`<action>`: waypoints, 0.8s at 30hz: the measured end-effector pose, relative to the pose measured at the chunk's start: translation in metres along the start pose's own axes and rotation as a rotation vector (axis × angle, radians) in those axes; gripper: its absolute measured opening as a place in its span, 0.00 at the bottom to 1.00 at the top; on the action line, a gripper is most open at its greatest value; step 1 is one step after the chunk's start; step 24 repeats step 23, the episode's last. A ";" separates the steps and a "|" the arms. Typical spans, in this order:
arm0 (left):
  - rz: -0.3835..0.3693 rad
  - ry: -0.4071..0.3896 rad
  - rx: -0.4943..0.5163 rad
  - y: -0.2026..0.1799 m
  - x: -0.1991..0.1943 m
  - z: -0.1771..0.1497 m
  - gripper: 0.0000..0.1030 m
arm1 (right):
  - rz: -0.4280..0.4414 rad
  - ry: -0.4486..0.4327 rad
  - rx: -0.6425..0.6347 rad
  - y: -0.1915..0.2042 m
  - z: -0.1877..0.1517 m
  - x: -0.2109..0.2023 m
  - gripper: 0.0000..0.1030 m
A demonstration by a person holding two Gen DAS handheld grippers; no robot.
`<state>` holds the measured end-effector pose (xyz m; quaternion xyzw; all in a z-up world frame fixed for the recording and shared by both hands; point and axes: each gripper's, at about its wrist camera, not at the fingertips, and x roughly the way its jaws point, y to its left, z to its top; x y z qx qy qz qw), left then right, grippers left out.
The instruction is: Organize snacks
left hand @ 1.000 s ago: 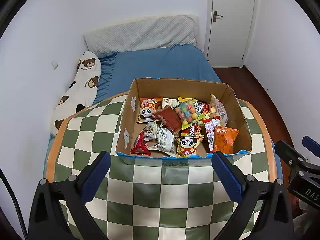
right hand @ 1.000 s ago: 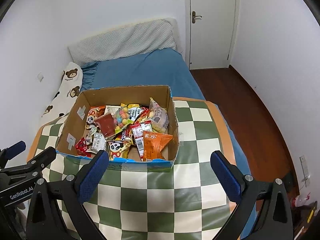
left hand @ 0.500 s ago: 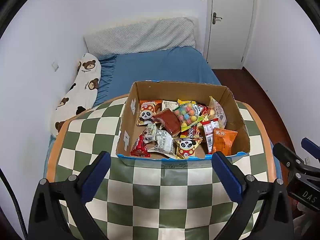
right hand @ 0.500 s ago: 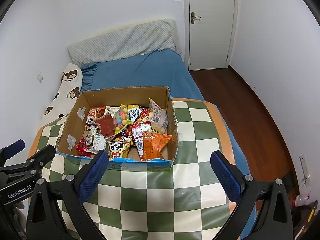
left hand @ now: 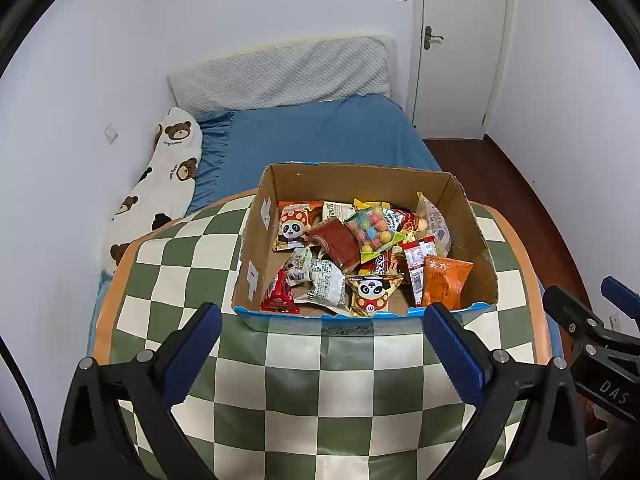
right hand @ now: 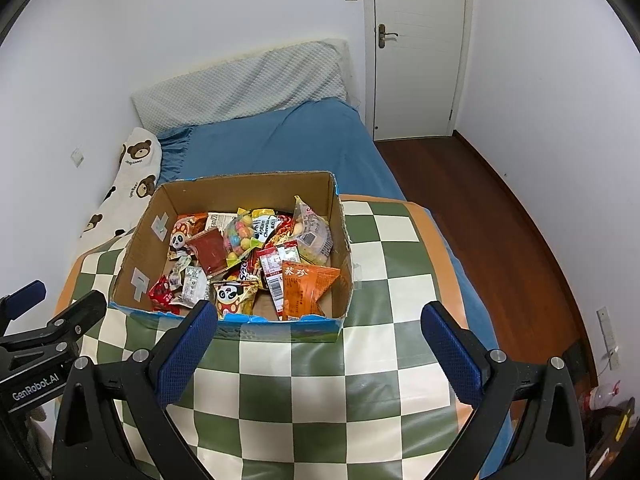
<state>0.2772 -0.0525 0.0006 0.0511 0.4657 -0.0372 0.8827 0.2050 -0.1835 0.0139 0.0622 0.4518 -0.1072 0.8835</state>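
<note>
1. Snacks (left hand: 360, 256) lie heaped in an open cardboard box (left hand: 472, 220) on the checkered desk (left hand: 320, 384), toward its far edge.
2. Among them: an orange packet (left hand: 444, 282) leaning at the box's right front, a panda packet (left hand: 372, 290) at the front middle, a red packet (left hand: 280, 292) at the left front, a clear bag of coloured balls (left hand: 370, 228) on top near the middle, and a dark red pouch (left hand: 338, 242) beside it.
3. Left gripper (left hand: 320, 354) hangs over the near part of the desk, released, its blue pads wide apart and holding nothing, short of the box's front wall.
4. Right gripper (right hand: 318, 352) is likewise released and bare, level with the left one and to its right; one pad overlaps the box's front edge in the right wrist view.
5. Behind the desk sits a bed (left hand: 320, 136) with a blue sheet and a bear-print pillow (left hand: 160, 188) along the wall.
</note>
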 end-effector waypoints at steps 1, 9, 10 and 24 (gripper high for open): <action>-0.001 -0.001 0.000 0.000 -0.001 0.000 1.00 | 0.000 -0.001 0.000 0.000 0.001 0.000 1.00; -0.002 -0.003 0.001 0.000 -0.002 0.000 1.00 | -0.008 -0.007 0.006 -0.001 -0.001 -0.001 1.00; -0.003 -0.003 0.001 0.000 -0.002 0.000 1.00 | -0.009 -0.007 0.005 -0.001 -0.001 -0.001 1.00; -0.007 -0.003 0.002 0.000 -0.001 0.000 1.00 | -0.017 -0.004 0.004 -0.001 -0.003 -0.001 1.00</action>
